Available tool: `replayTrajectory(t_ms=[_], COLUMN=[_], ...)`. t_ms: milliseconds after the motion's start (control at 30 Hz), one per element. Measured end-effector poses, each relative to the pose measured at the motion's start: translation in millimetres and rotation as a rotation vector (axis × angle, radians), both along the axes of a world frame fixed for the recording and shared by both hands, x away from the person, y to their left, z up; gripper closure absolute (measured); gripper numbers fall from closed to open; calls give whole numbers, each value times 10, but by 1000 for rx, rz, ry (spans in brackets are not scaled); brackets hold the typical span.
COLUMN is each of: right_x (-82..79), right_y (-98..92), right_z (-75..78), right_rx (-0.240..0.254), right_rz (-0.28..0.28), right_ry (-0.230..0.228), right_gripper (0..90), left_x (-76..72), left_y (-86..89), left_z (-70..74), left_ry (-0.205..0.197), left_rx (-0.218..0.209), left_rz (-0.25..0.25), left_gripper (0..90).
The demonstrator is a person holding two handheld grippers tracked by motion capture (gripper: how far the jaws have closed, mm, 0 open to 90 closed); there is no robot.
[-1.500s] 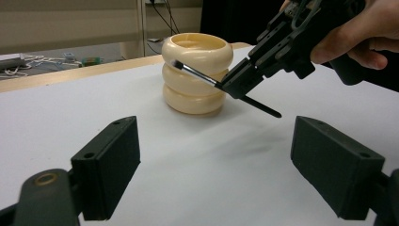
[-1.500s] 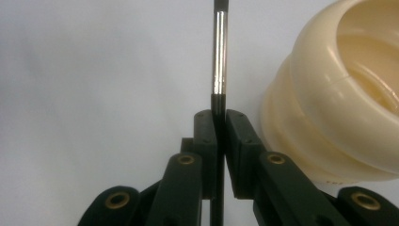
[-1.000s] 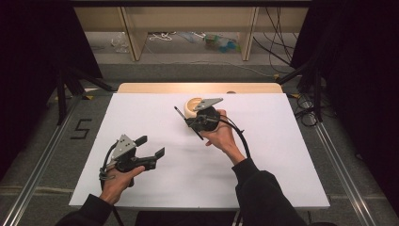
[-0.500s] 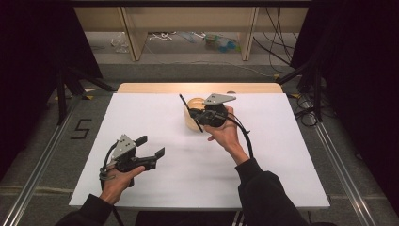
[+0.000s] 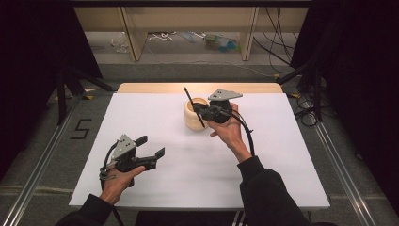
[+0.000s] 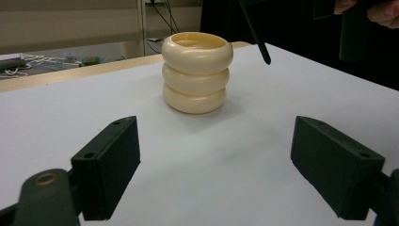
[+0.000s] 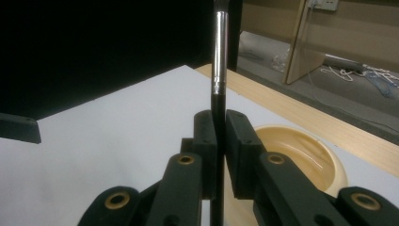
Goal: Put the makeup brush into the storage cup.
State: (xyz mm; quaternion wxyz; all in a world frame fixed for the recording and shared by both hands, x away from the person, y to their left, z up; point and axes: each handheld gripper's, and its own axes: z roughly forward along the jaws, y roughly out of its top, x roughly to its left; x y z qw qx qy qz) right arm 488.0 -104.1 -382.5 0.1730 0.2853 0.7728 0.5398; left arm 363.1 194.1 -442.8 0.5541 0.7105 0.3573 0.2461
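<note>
- Pinching a slim black brush point(image 5: 194, 106) between the pressed-together jaws of the right gripper point(image 5: 200, 111), the pads clamping its dark handle point(image 7: 217, 141) just below the silver ferrule point(image 7: 219, 52).
- Holding the brush tilted in the high view, upper end leaning toward the far left, lower end pointing down in front of the cream holder point(image 5: 195, 114).
- Hanging with the pointed lower tip point(image 6: 265, 56) in the air just beside the holder's rim, to its right in the left gripper view, not touching the surface point(image 5: 263, 155).
- Standing upright near the far edge of the white surface: the holder point(image 6: 197, 70), shaped like three stacked rings, open at the top point(image 7: 301, 150).
- Resting low over the near left part of the surface, the left gripper point(image 5: 149, 147) with jaws spread wide and nothing between the pads point(image 6: 110, 165).
- Facing the holder from well apart, left gripper aimed straight at it.
</note>
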Motion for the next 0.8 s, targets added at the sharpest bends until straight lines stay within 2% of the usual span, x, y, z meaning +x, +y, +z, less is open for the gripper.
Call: replayTrajectory(t_ms=[200,233,267,467,533,567,633,733,800], right_x=[22,33,34,70,96,93,112,120,135], right_y=[-43,-50,-60,-104,-116,-119,-126,-131,-135], right_z=[49,55,66,74,71,75,82,113,135], right_rx=[17,21,17,27,30,31,27,31,25], right_rz=[-9,-16,-16,-38,-45,-43,-60,-55,-64], right_ry=[-1,-16,-5,-3,-28,-8,-37,-21,-40], right_gripper=[838,838,838,838,838,838,838,838,838], left_x=[-2,-1,2,-1,0,3,0,3,1], left_y=[-2,-1,0,0,0,1,-1,3,1], left_z=[-1,0,0,0,0,0,-1,1,0], left_ry=[3,3,1,2,3,0,3,-1,1], left_rx=[-3,-3,-1,-1,-3,0,-2,0,-2], left_rz=[2,2,1,1,2,1,1,2,3], left_gripper=[160,160,160,160,160,160,160,160,160])
